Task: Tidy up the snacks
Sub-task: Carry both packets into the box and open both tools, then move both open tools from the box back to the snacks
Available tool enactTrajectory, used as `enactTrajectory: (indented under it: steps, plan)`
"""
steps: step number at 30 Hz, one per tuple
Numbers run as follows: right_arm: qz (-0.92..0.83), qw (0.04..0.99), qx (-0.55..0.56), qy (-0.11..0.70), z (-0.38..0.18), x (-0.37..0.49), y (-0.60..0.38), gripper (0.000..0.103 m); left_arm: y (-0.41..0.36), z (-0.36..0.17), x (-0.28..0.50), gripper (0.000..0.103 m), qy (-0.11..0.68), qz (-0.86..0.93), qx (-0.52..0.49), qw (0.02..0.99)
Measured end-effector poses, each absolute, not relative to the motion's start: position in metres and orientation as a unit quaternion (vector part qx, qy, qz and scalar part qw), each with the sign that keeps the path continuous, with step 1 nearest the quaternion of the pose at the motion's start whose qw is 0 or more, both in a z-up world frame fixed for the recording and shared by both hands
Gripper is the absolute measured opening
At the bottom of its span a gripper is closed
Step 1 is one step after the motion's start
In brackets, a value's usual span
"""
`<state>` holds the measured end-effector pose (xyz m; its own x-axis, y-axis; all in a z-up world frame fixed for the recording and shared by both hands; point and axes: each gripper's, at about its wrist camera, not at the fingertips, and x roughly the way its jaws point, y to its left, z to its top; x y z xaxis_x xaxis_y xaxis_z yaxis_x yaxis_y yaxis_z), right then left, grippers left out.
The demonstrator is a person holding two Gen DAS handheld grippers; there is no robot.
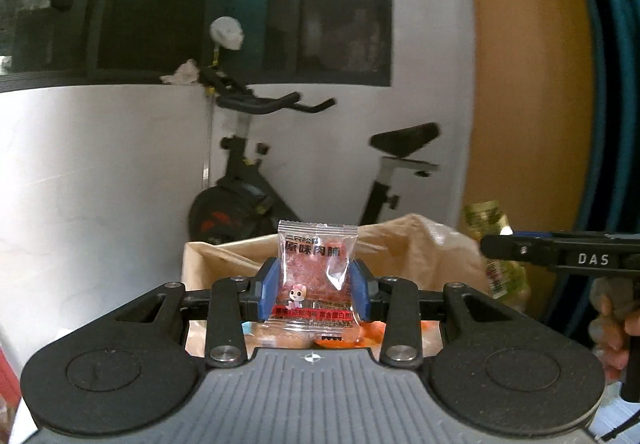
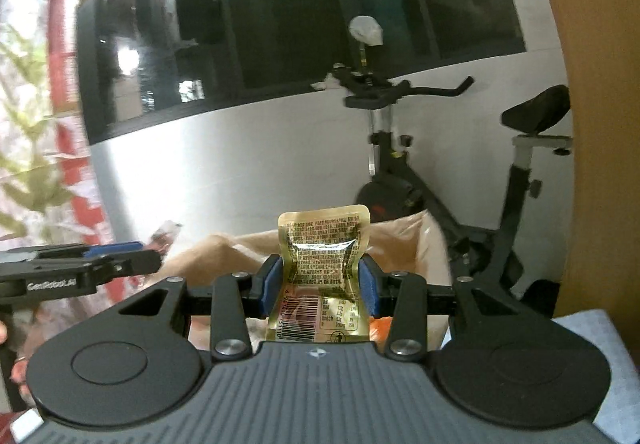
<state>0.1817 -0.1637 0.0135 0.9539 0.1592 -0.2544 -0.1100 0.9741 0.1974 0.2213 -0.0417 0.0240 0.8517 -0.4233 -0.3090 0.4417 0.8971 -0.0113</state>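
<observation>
My left gripper [image 1: 314,286] is shut on a clear snack packet [image 1: 316,272] with reddish dried meat, a red band and a cartoon figure; it stands upright between the blue pads. My right gripper [image 2: 318,286] is shut on a gold foil packet [image 2: 320,272], its printed back and barcode facing the camera. Both are held up above a beige paper bag [image 1: 224,256], whose open rim also shows as the bag [image 2: 240,244] in the right wrist view. Orange snacks [image 1: 340,340] lie below the left packet. The right gripper [image 1: 496,244] with the gold packet [image 1: 486,215] shows at the left view's right edge.
An exercise bike [image 1: 248,171] stands against the white wall behind the bag, under a dark window [image 1: 200,3]. A wooden panel [image 1: 528,83] rises at the right. A hand [image 1: 616,336] holds the right tool. A light blue surface [image 2: 600,344] lies at lower right.
</observation>
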Motion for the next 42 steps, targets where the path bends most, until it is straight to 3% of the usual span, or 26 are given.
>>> enactTrajectory:
  steps: [3,8,10,15,21,25,35,42]
  plan:
    - [0.044,0.983,0.093,0.149,0.009,0.202,-0.167,0.051,-0.046,0.022,0.239,0.046,0.176,-0.204,0.014,0.963]
    - [0.020,0.977,0.125,0.170,0.000,0.207,-0.172,0.058,-0.036,0.024,0.240,0.066,0.199,-0.189,0.002,0.962]
    - [0.026,0.977,0.130,0.168,-0.001,0.200,-0.175,0.067,-0.033,0.023,0.235,0.076,0.196,-0.190,0.011,0.962]
    - [0.026,0.977,0.140,0.162,0.001,0.178,-0.184,0.068,-0.023,0.022,0.224,0.086,0.205,-0.176,-0.002,0.963]
    - [0.036,0.979,0.133,0.149,0.001,0.140,-0.180,0.069,-0.019,0.020,0.196,0.086,0.205,-0.171,0.012,0.964]
    - [0.041,0.981,0.116,0.148,-0.009,0.113,-0.170,0.076,-0.015,0.014,0.173,0.086,0.210,-0.181,0.006,0.961]
    - [0.022,0.976,0.098,0.193,-0.063,0.067,-0.150,0.077,-0.013,-0.041,0.130,0.085,0.272,-0.179,-0.024,0.945]
    - [0.008,0.970,0.092,0.224,-0.105,0.043,-0.148,0.076,-0.019,-0.080,0.106,0.078,0.304,-0.175,-0.031,0.936]
